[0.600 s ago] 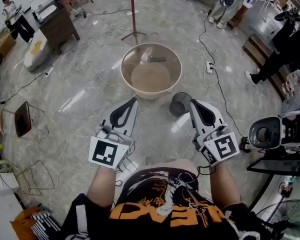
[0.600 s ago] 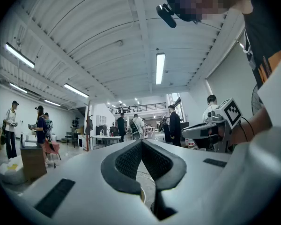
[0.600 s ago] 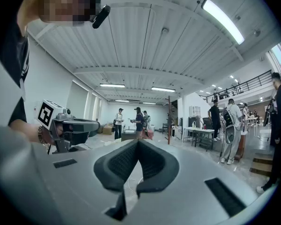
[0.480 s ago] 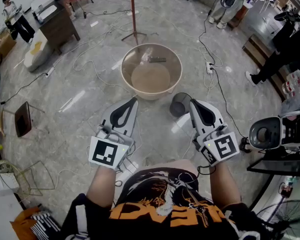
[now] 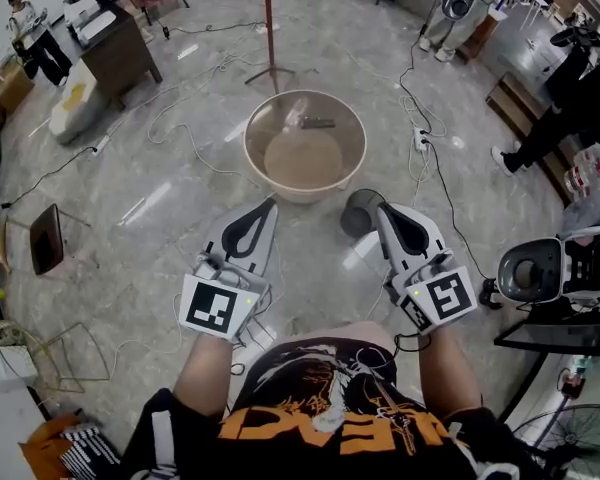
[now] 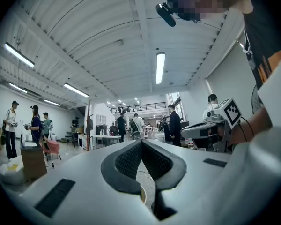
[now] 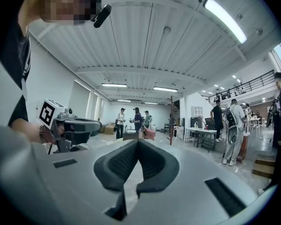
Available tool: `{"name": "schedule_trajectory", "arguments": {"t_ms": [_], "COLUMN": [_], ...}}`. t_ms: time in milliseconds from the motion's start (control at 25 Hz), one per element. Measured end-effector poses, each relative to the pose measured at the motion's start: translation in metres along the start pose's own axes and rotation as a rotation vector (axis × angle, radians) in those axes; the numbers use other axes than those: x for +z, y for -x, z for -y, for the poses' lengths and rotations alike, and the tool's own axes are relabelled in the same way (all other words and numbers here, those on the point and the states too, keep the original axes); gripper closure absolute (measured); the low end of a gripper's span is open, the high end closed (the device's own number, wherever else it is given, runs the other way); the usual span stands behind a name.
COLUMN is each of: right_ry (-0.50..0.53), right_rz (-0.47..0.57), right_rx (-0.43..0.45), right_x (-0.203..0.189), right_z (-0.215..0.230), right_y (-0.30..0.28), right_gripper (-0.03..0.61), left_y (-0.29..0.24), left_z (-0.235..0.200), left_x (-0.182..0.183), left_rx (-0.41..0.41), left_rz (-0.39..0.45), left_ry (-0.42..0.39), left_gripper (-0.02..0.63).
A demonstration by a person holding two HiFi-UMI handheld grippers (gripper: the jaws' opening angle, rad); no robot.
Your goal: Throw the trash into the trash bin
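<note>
A small dark mesh trash bin (image 5: 359,211) stands on the marble floor, just right of centre. Behind it is a round beige tub (image 5: 255,153) that holds a clear crumpled piece of plastic (image 5: 291,115) and a dark flat object (image 5: 318,122). My left gripper (image 5: 270,204) is held level in front of the tub, shut and empty. My right gripper (image 5: 383,211) is also shut and empty, its tip beside the bin's right rim. In the left gripper view the jaws (image 6: 141,142) meet with nothing between them; likewise in the right gripper view (image 7: 137,142).
A red pole stand (image 5: 268,28) rises behind the tub. Cables and a power strip (image 5: 420,136) trail over the floor. A desk (image 5: 120,48) and people stand far left, a white machine (image 5: 540,263) at right, a small chair (image 5: 45,238) at left.
Nothing of note: the head view has drifted slightly, and both grippers stay shut in the same place.
</note>
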State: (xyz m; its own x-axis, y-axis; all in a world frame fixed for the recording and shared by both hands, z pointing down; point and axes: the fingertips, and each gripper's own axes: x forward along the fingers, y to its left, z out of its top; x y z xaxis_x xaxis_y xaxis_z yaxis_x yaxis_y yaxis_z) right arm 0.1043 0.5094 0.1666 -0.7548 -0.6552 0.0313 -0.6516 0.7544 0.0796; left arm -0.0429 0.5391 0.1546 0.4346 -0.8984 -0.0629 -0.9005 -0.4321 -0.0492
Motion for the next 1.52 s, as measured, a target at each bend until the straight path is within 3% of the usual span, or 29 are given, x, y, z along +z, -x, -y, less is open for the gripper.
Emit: {"name": "schedule_trajectory", "arguments": {"t_ms": [480,720,1000,1200,1520], "right_ry": [-0.027,-0.070,-0.096,-0.105,-0.120], "right_rz": [-0.028,-0.026,0.021,0.044,0.004], "right_rx": [0.015,0.011,0.068,0.106,0.120], "right_x": [-0.017,-0.034,-0.039,-0.042,-0.049], "right_z": [0.021,0.077,0.164,0.220,0.250], "right_y": [-0.017,-0.056,-0.120,-0.166,-0.237], "right_gripper": [0.565,0.565,0.565,0.565,0.565], "left_y": [-0.030,-0.089,-0.186,-0.243,-0.290], "left_z": [-0.018,-0.033,-0.062,-0.079,-0.133], "left_x": [-0.024,-0.038,-0.035,-0.025,-0.047], "left_rx": [0.005,-0.010,0.008,0.038,0.061], "left_rz": [-0.042,-0.078,-0.125,-0.103,-0.132], "left_ry": [0.029,0.032,-0.002,-0.028,-0.008], "left_gripper": [0.592,0.592,0.592,0.592,0.592]}}
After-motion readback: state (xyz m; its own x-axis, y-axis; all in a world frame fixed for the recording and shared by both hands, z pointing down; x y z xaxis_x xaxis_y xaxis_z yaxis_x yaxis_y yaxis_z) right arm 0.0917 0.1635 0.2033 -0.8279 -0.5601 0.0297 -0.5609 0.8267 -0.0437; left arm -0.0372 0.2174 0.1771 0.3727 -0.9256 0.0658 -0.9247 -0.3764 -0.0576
